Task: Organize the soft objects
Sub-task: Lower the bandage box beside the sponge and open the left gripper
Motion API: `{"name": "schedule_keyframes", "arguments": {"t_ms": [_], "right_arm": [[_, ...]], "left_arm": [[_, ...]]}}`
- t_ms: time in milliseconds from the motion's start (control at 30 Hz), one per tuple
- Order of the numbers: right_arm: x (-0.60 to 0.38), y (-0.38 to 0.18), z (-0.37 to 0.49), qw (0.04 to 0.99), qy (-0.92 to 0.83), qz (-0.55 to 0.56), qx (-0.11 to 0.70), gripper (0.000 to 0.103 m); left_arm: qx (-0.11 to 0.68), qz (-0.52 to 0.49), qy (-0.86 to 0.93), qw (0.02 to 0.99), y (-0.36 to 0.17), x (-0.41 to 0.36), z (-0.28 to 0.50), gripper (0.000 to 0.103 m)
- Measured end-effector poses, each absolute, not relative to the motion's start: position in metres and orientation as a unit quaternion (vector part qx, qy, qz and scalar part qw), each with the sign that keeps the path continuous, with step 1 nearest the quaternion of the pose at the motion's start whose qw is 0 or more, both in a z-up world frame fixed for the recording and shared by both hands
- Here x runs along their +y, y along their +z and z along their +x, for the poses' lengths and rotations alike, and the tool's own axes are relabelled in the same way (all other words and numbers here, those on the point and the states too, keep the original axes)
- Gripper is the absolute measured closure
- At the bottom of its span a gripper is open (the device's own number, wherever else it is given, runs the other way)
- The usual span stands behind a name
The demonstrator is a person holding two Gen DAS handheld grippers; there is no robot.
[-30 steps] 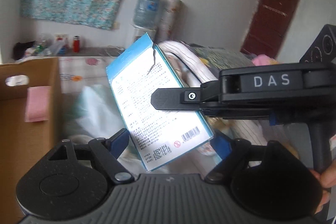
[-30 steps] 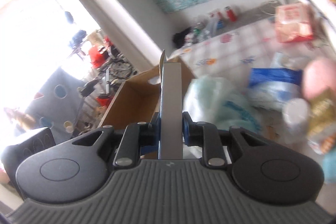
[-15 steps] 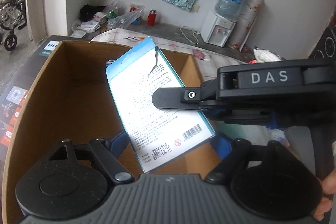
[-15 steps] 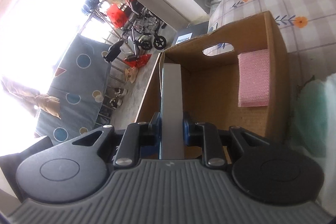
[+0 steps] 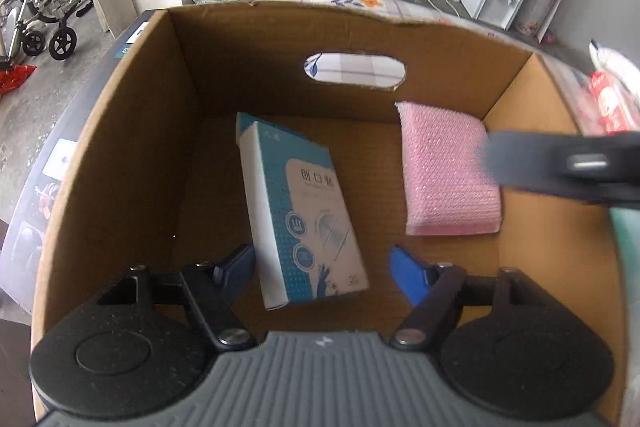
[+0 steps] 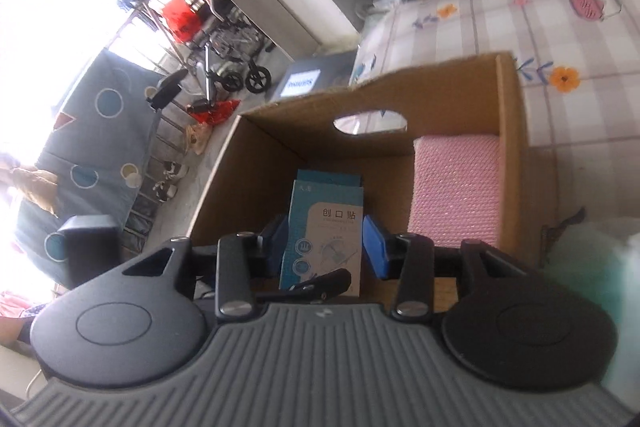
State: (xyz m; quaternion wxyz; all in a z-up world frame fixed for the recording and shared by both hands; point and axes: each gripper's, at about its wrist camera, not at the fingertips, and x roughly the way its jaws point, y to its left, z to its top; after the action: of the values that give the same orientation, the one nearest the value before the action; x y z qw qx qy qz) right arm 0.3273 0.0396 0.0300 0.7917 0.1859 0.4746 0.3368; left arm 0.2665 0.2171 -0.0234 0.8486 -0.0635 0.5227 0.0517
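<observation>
Two items are being seen inside the cardboard box (image 5: 120, 163) already: a pink bubble-wrap pad (image 5: 448, 175) lying flat on the floor at the right side, against the far wall under the handle cut-out, and a blue-and-white carton (image 5: 304, 223) lying left of it, apart from the pad. The carton is being released: the right gripper (image 6: 322, 243) is being opened, the carton is framed between its blue pads in the right wrist view but no pad is seen pressing on it. The left gripper (image 5: 322, 265) is being narrowed from a wide spread; the carton's near end is sitting between its fingers with visible gaps on both sides, so nothing is being pinched. Whether the carton is fully resting on the box floor or still dropping cannot be told. Outside the box, more is being left for sorting, judged from the edges: a pale green soft bundle (image 6: 592, 259) at the right and red-and-white packaging (image 5: 612, 103) beyond the box rim. Task is being judged as partly done.
</observation>
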Motion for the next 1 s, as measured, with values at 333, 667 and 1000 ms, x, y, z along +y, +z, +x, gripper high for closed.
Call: {"name": "schedule_keyframes", "arguments": {"t_ms": [333,667,1000], "right_arm": [[-0.017,0.054,0.296,0.810,0.357,0.182,0.429,0.062],[-0.048,0.048,0.262,0.801,0.363,0.210,0.427,0.062],[-0.077,0.041,0.254,0.806,0.338,0.226,0.430,0.062]], "left_arm": [[0.526,-0.020,0.092,0.846,-0.022,0.221,0.263,0.035],[0.547,0.005,0.052,0.835,-0.028,0.208,0.282,0.047],[0.563,0.036,0.050,0.824,-0.023,0.189,0.285,0.024]]}}
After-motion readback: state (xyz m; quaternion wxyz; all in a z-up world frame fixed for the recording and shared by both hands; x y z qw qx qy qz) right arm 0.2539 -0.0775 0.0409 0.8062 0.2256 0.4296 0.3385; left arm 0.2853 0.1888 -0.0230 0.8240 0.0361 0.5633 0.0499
